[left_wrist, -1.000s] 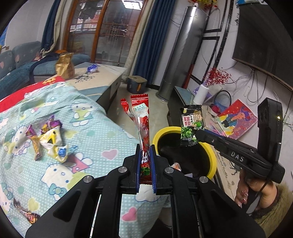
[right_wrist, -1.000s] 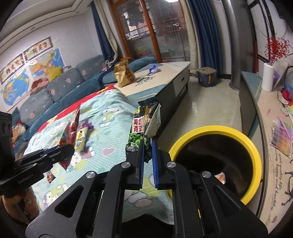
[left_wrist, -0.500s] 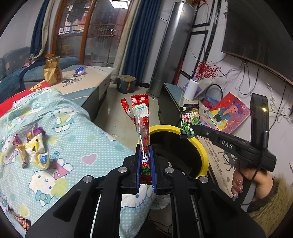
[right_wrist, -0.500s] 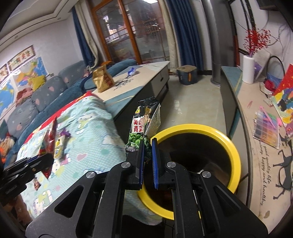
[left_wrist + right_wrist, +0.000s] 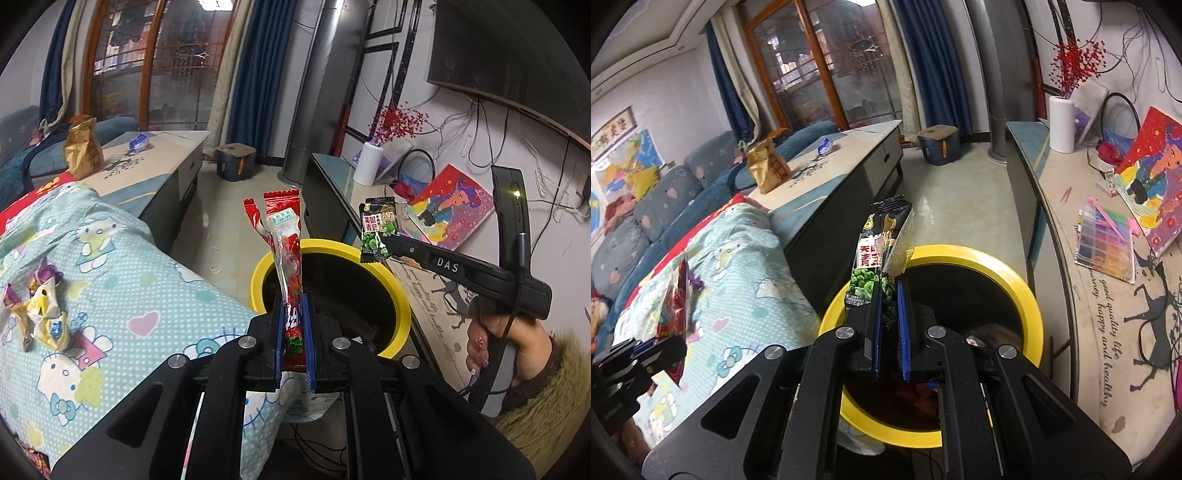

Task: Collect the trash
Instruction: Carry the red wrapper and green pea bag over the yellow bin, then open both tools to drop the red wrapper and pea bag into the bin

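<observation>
Midway: left gripper fingers clamp red wrapper, right gripper clamps green pea packet, both over yellow bin at frame center; loose wrappers remain on bed, frame left.

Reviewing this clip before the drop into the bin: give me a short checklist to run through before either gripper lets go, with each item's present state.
1. Left gripper shut on the red wrapper: ok.
2. Right gripper shut on the green pea packet: ok.
3. Yellow-rimmed bin open, nothing covering its mouth: ok.
4. Green pea packet over the bin mouth: ok in the left wrist view, where it hangs above the far rim.
5. Red wrapper over the bin mouth: cannot tell; the left gripper's tips sit near the rim beside the blanket.
6. Room left in the bin: ok; some trash at the bottom, dark space above.
</observation>
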`<action>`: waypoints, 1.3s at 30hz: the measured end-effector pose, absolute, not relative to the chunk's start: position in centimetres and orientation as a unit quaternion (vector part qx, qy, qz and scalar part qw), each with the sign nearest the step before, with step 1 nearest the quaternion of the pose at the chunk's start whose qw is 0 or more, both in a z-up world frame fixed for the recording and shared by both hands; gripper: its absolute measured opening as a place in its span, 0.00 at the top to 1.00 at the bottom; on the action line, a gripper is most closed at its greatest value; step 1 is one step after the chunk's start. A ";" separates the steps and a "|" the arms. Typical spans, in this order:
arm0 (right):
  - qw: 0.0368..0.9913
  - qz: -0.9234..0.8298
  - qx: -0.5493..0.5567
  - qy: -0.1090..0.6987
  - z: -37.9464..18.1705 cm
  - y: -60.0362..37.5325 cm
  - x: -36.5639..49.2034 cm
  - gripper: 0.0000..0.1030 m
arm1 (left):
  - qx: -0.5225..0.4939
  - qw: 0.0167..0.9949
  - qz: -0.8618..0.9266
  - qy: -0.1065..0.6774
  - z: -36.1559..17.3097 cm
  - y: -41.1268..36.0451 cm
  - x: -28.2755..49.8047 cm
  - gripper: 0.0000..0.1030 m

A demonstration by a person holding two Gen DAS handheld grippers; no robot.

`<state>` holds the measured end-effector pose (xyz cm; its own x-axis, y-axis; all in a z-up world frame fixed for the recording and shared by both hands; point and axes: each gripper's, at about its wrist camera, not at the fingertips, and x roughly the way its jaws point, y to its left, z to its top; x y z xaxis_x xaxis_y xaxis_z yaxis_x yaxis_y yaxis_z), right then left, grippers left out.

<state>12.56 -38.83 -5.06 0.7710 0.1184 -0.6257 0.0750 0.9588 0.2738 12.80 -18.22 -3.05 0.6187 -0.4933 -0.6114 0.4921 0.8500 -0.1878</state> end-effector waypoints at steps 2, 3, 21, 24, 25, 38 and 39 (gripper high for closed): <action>0.929 0.007 0.143 0.342 -5.3 -39.1 12.7 0.95 | 0.002 0.898 -0.277 0.342 -3.3 -18.7 12.9 0.91; 0.928 0.005 0.143 0.343 -5.4 -39.2 12.7 0.95 | 0.003 0.897 -0.278 0.344 -3.4 -19.0 13.0 0.91; 0.913 -0.022 0.158 0.377 -8.1 -41.6 13.3 0.95 | 0.021 0.875 -0.308 0.374 -6.2 -23.0 14.7 0.91; 0.911 -0.025 0.160 0.379 -8.4 -42.0 13.4 0.95 | 0.025 0.871 -0.315 0.377 -6.8 -23.9 14.9 0.91; 0.911 -0.026 0.160 0.380 -8.5 -42.1 13.4 0.95 | 0.025 0.870 -0.316 0.378 -6.9 -24.1 15.0 0.91; 0.899 -0.053 0.178 0.396 -9.8 -43.7 13.6 0.68 | 0.031 0.874 -0.303 0.379 -8.8 -26.2 17.3 0.17; 0.899 -0.053 0.181 0.396 -9.9 -43.8 13.5 0.66 | 0.026 0.876 -0.302 0.376 -8.6 -25.7 17.2 0.17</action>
